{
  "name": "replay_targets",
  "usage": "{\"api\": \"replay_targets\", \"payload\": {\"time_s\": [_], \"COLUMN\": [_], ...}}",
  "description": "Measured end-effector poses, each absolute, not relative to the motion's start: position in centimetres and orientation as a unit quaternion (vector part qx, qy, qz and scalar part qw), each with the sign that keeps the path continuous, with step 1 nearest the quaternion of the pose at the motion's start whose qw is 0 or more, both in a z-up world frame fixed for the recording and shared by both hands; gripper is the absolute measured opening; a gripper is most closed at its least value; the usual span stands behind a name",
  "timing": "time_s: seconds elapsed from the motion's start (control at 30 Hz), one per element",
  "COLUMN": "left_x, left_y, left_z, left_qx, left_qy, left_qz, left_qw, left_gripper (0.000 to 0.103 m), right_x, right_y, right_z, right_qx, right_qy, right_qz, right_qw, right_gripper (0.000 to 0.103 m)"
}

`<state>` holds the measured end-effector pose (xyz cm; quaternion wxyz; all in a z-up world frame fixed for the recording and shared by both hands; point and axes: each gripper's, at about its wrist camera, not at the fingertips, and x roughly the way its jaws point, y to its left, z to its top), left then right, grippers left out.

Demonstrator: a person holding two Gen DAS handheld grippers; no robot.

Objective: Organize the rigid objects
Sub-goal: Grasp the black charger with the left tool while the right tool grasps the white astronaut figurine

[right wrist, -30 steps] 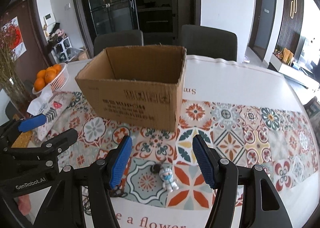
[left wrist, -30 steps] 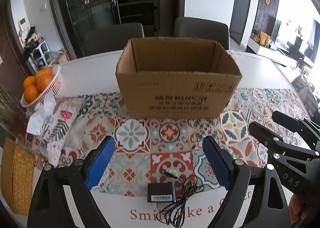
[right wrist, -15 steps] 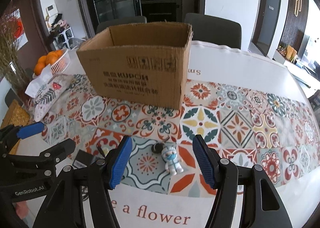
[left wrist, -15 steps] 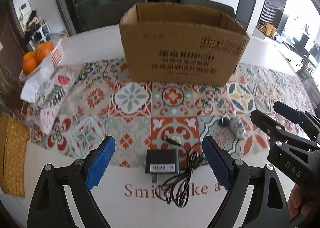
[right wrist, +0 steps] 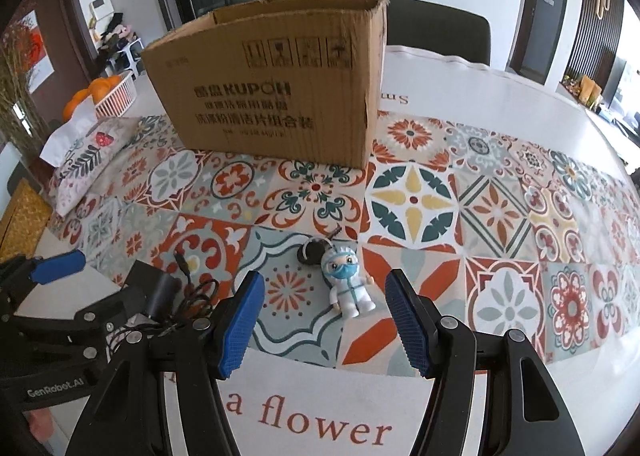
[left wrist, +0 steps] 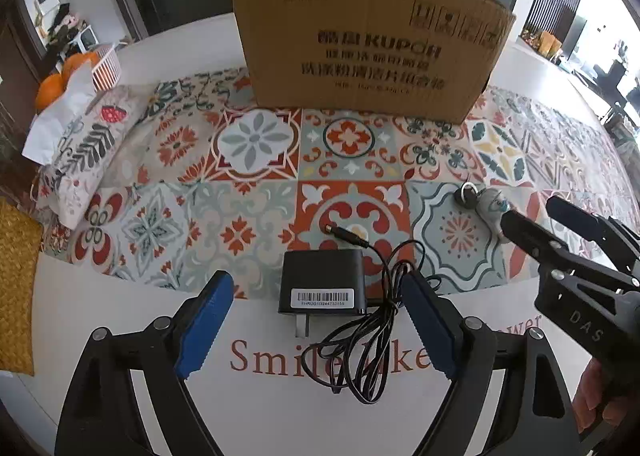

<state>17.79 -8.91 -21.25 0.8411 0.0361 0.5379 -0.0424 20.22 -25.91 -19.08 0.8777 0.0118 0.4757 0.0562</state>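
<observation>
White round table point(right wrist: 500, 96) is covered across the middle by a patterned tile-print runner point(right wrist: 412, 200). Brown open-topped cardboard box point(left wrist: 368, 40) is set on the runner's far edge, upright. Floral fabric tissue pouch point(left wrist: 84, 160) is laid at the runner's left end, with a white slatted basket of oranges point(left wrist: 106, 70) just behind it, near the table's left edge. Yellow woven mat point(left wrist: 16, 288) is seen at the left edge. Dark chairs point(right wrist: 440, 30) are placed behind the far edge.

Black rectangular power adapter point(left wrist: 322, 282) lies flat across the runner's near edge, label up, its black coiled cable point(left wrist: 368, 340) piled beside it on the bare white tabletop, plug tip resting on the runner. White toy figurine with blue mask point(right wrist: 348, 284) lies on its back near the runner's near edge, a dark key ring point(right wrist: 310, 252) touching its head.

Left gripper point(left wrist: 320, 326): jaws have just been closing a little, spread wide either side of the adapter, pads not touching it. Right gripper point(right wrist: 322, 322): jaws apart, figurine ahead between them, no contact. Nothing blocks either approach; the cable is close to the left gripper's right finger.
</observation>
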Motion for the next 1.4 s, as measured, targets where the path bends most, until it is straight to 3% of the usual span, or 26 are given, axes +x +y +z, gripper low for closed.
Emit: {"api": "replay_targets", "payload": {"time_s": [0.57,0.8,0.93,1.1,1.4], "left_x": [19.1,19.5,19.7,19.9,19.4], "left_y": [-8.3,-8.2,-8.1,-7.9,-7.2], "left_z": [-24.7,-25.3,-25.5,-25.6,-25.3], "left_qx": [0.011,-0.007,-0.015,-0.014,-0.018], "left_qy": [0.566,0.573,0.575,0.573,0.571], "left_qz": [-0.02,-0.033,-0.044,-0.049,-0.066], "left_qw": [0.824,0.819,0.817,0.818,0.818], "left_gripper": [0.074,0.062,0.056,0.056,0.055], "right_x": [22.3,23.0,23.2,23.2,21.8], "right_y": [-26.2,-26.2,-26.2,-26.2,-24.8], "right_z": [-22.7,-23.8,-24.1,-24.1,-23.0], "right_qx": [0.014,0.026,0.035,0.035,0.034], "right_qy": [0.492,0.498,0.498,0.5,0.502], "right_qz": [0.054,0.054,0.052,0.045,0.057], "right_qw": [0.869,0.865,0.865,0.864,0.862], "right_gripper": [0.064,0.063,0.059,0.036,0.036]}}
